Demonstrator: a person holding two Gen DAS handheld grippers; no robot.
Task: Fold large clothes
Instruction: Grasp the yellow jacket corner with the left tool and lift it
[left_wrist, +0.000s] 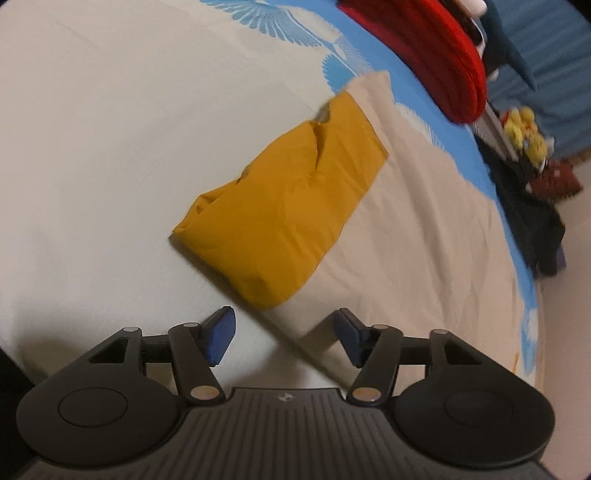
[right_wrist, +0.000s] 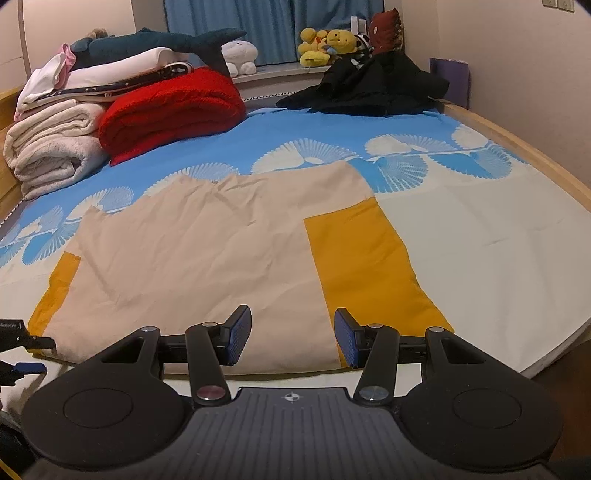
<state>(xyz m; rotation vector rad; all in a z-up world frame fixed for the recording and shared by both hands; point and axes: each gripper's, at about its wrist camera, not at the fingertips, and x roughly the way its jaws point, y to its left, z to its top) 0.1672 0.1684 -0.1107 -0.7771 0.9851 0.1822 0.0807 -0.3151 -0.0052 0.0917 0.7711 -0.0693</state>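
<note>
**A:** Both jaws stand apart with nothing between them: left hand-held gripper hangs near the folded mustard-yellow sleeve, right hand-held gripper over the near hem of the big beige-and-mustard cotton shirt, spread flat on the bed's blue-and-white fan-print sheet.

**B:** Risky bit, I reckon: that left sleeve fold looks puffy, so it may flop open. Grab too deep and you'd pinch sheet too. Farther back, the red fleece blanket roll could snag a wide swing.
</note>
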